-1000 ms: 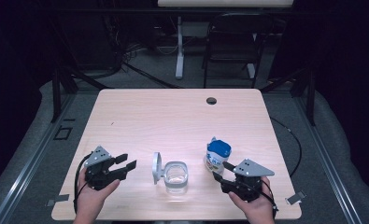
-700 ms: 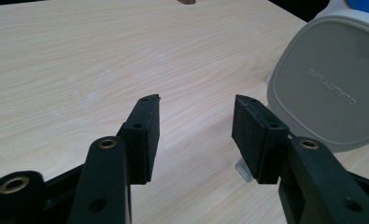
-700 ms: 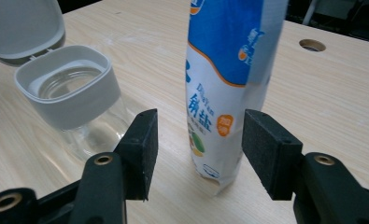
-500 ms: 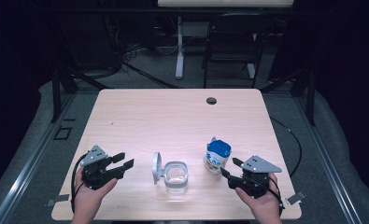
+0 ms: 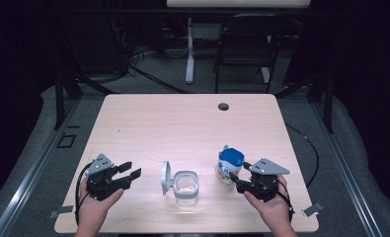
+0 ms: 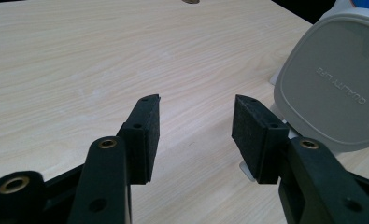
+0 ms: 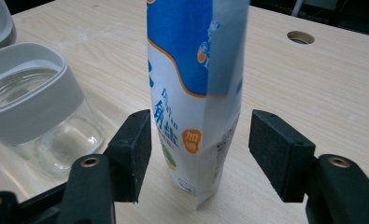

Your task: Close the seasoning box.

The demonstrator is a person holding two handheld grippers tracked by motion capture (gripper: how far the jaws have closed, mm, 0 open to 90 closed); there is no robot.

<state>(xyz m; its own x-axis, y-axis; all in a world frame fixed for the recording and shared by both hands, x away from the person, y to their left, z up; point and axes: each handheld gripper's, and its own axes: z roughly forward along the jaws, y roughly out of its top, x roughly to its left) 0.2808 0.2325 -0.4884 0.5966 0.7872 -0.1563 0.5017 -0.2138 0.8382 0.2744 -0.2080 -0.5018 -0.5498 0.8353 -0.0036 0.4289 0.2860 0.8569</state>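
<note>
Right now your right gripper [image 7: 196, 140] stands with its jaws spread wide, one on each side of the pouch [image 7: 196, 84], and neither pad touches it. In the right gripper view the pouch rises upright between the jaws, blue above and white below, its base on the table [image 7: 313, 79]. From the high view that gripper [image 5: 241, 181] sits low at the near right of the table, your hand [image 5: 271, 210] behind it, with the pouch [image 5: 230, 166] just ahead of its tips.

Your left gripper [image 6: 196, 135] is also spread apart and holds nothing; bare wood shows between its pads. Just beyond its right jaw stands the grey lid [image 6: 331, 88], upright on its edge, with the jaw close to it; whether they touch cannot be told. In the high view this gripper [image 5: 126, 174] rests at the near left, your hand [image 5: 96, 202] gripping it, well apart from the lid [image 5: 165, 177].

Between the two grippers stands the jar [image 5: 186, 186], clear glass with a grey collar, open at the top, the lid hinged up on its left side. The pouch stands near the jar's right, apart from it. At the far edge of the table is a round hole [image 5: 223, 106].
</note>
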